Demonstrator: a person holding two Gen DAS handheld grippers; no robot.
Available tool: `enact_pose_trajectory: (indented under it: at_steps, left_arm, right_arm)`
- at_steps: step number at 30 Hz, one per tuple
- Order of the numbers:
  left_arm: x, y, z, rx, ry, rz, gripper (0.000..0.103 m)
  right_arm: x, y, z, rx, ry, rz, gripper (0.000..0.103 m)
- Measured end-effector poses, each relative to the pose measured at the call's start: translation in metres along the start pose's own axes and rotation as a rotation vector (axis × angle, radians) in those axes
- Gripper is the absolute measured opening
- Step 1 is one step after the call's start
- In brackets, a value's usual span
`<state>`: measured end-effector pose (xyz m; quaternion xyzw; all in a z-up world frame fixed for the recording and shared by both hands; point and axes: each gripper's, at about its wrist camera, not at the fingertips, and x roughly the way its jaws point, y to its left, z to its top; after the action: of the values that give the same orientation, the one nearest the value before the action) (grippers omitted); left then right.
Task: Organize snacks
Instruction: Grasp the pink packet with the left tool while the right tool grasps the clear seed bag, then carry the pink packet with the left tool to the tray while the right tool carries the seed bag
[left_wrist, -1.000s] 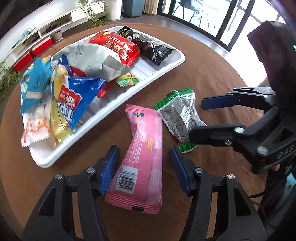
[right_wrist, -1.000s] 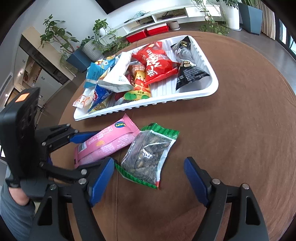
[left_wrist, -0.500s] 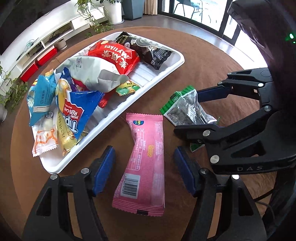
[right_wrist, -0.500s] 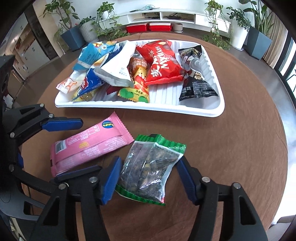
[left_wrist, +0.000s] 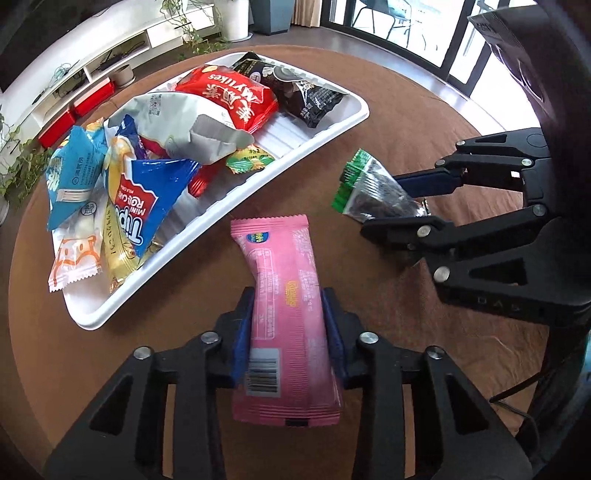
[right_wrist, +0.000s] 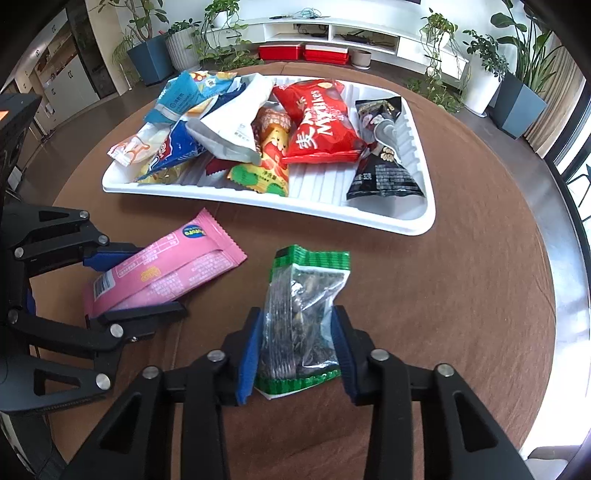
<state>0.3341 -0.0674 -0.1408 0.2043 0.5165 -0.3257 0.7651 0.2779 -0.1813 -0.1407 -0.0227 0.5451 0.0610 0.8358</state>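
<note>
A pink snack packet (left_wrist: 284, 295) lies on the brown round table, and my left gripper (left_wrist: 287, 306) is closing with its blue pads pressing the packet's two long sides. A clear seed bag with green ends (right_wrist: 306, 295) sits between the pads of my right gripper (right_wrist: 297, 332), which is also closing and squeezes the bag narrow. In the right wrist view the pink packet (right_wrist: 173, 269) and left gripper (right_wrist: 147, 284) are at the left. In the left wrist view the seed bag (left_wrist: 369, 188) and right gripper (left_wrist: 384, 203) are at the right. The white tray (left_wrist: 317, 140) lies just beyond both.
The tray (right_wrist: 332, 216) holds several packets: a red bag (right_wrist: 321, 122), a black packet (right_wrist: 384, 166), a white bag (right_wrist: 236, 118) and blue pouches (left_wrist: 144, 206). Bare brown table (right_wrist: 461, 277) lies right of the seed bag. Potted plants and a low shelf stand past the table's edge.
Both grippers have closed from wide open onto their packets. The seed bag has turned upright on its edge and been squeezed. The right gripper's view has rolled towards the tray.
</note>
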Motion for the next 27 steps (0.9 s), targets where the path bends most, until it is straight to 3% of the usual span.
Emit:
enact_pose_trajectory:
  at_steps: [11, 27]
  left_arm:
    - [-0.014, -0.009, -0.022, -0.051, -0.054, 0.051, 0.026]
    - [-0.059, -0.013, -0.033, -0.101, -0.149, 0.052, 0.026]
  right_arm:
    - [-0.008, -0.014, -0.013, 0.044, -0.035, 0.036, 0.025]
    - [-0.036, -0.032, -0.019, 0.124, -0.105, 0.127, 0.023]
